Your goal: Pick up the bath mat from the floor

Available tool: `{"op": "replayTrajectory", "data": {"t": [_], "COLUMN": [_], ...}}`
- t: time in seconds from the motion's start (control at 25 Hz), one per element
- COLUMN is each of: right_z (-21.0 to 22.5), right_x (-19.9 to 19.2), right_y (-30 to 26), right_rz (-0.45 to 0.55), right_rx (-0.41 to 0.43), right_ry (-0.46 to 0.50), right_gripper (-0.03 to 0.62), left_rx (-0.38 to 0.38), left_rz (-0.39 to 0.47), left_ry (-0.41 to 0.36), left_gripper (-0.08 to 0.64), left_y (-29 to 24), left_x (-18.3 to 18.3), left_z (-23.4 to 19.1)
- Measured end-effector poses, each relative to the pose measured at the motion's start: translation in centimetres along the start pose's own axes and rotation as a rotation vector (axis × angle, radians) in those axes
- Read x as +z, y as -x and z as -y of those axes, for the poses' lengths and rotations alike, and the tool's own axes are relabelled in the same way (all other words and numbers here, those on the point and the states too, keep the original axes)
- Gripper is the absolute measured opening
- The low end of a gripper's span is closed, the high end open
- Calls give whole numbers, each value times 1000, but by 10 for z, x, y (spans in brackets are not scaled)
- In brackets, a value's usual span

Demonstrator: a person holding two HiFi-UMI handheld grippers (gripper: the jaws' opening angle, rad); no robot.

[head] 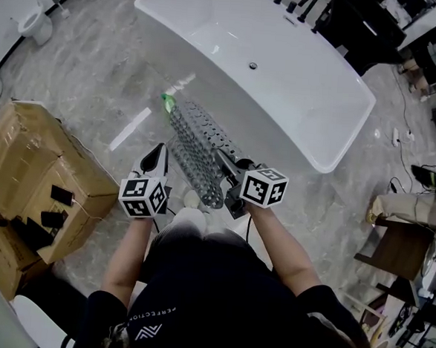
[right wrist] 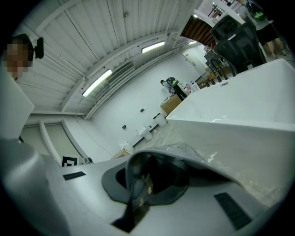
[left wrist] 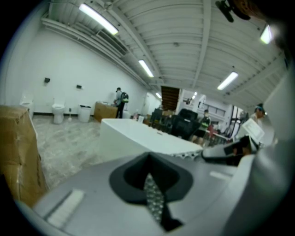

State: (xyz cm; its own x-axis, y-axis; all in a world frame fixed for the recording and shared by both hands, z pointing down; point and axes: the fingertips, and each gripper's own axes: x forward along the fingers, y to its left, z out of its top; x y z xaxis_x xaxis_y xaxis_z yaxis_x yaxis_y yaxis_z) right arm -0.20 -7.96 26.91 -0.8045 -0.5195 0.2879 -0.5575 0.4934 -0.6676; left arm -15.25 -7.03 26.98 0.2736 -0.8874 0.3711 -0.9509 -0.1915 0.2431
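The bath mat (head: 197, 149) is a grey, studded sheet, lifted off the floor and sagging in a long fold between my two grippers, in front of the tub. In the head view my left gripper (head: 158, 153) is at its left edge and my right gripper (head: 226, 163) at its right edge. The left gripper view has a thin studded edge of the bath mat (left wrist: 154, 203) pinched between shut jaws. In the right gripper view the bath mat (right wrist: 184, 152) arches over the jaws, which are shut on its edge.
A white freestanding bathtub (head: 285, 70) stands just beyond the mat on the marble-look floor. An open cardboard box (head: 32, 171) sits at the left, a toilet (head: 35, 23) at the far left. A brown chair (head: 399, 249) and cables lie to the right.
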Motion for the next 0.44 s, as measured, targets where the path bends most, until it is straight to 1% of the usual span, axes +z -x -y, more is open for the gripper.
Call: {"op": "replayTrajectory", "data": {"t": [0.2,0.44], "right_z": [4,16], "right_x": [3,9], "right_y": [-12,-34], "right_rz": [-29,-59], "right_rx": [0,0], "right_ry": [9,-1], "right_gripper": [14,14], "left_rx": [-2,-3], "left_rz": [-12,-13], "left_ry": [-2,-7], "left_gripper": [6,6], "left_y": [-10,-28], "left_x": [4,14], "left_z": [-12,-31]}}
